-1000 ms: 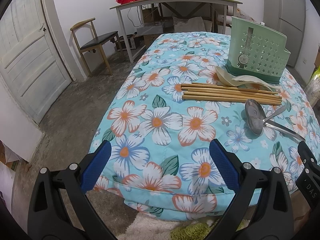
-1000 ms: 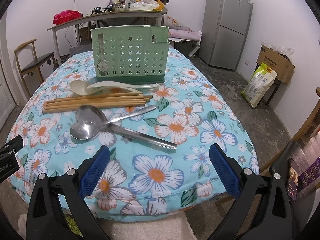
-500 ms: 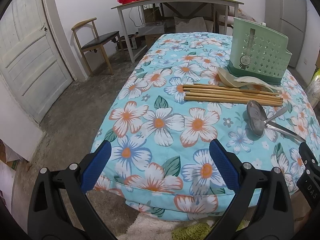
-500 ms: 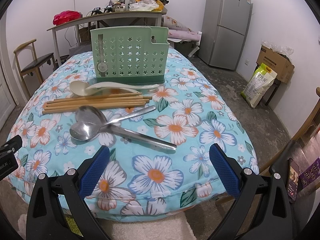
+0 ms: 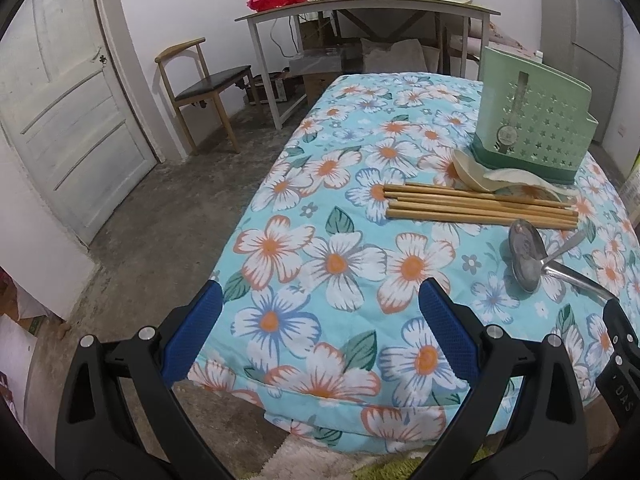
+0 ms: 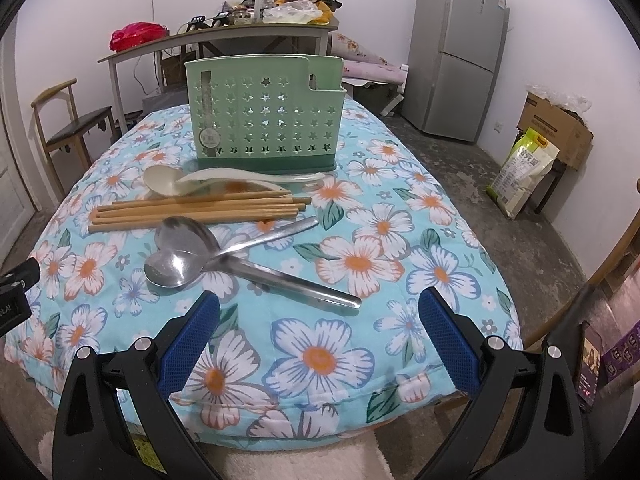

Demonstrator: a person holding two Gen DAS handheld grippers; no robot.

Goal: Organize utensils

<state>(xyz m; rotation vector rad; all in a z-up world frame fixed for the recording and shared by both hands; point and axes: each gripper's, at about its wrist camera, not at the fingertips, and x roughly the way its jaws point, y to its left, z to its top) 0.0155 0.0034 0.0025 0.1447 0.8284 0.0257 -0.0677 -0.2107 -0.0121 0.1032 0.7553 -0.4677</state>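
1. The two steel spoons look stiff, slick and fairly light; the raised, crossed handles at 3 o'clock of the bowls seem the best hold.
2. Bamboo chopsticks lie bundled at 12 o'clock of them, cream plastic spoons beyond, before the green star-punched caddy.
3. The right gripper and left gripper both gape wide, empty.
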